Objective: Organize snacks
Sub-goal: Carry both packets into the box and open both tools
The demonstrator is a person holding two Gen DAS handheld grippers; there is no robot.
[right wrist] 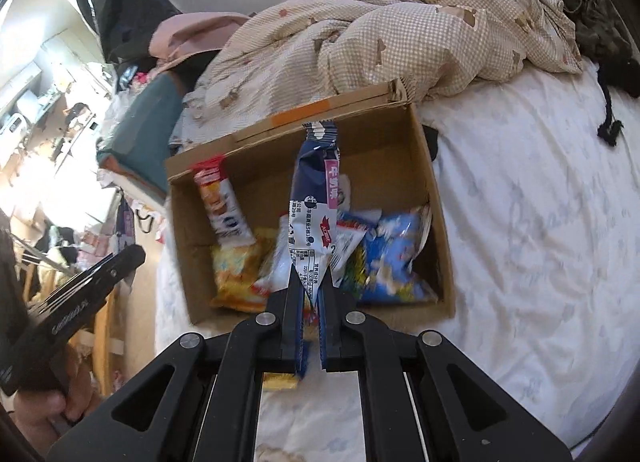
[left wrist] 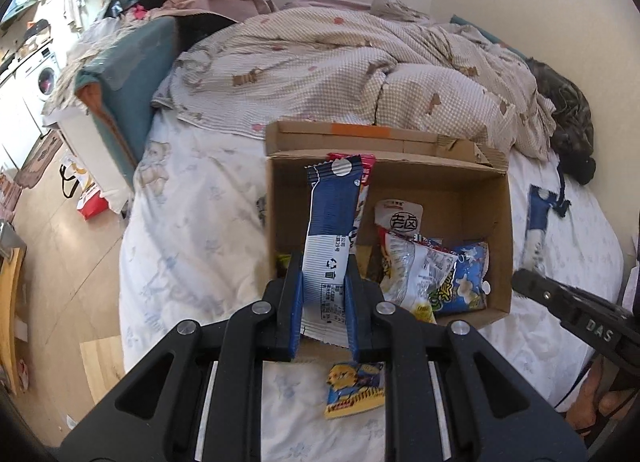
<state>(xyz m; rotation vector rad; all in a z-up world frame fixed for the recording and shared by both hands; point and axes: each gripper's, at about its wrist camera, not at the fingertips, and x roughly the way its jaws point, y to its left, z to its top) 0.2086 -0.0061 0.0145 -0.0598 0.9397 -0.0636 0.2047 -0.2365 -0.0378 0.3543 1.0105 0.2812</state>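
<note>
An open cardboard box (left wrist: 507, 238) stands on the bed with several snack bags inside, among them a white pouch (left wrist: 400, 215) and a blue bag (left wrist: 468, 280). My left gripper (left wrist: 323, 262) is shut on a blue and white packet (left wrist: 334, 214) held upright over the box's left side. My right gripper (right wrist: 312, 276) is shut on a similar blue and white packet (right wrist: 314, 198) with a pink label, hanging above the box (right wrist: 438, 198). A red and white packet (right wrist: 222, 204) leans in its left corner. A yellow and blue packet (left wrist: 356, 390) lies on the sheet in front of the box.
A checked quilt (left wrist: 340, 62) is heaped behind the box, with a dark garment (left wrist: 570, 102) at the far right. A teal cushion (left wrist: 128, 74) sits at the bed's left edge, above a floor with bags (left wrist: 86, 198). White sheet (right wrist: 540, 222) stretches right of the box.
</note>
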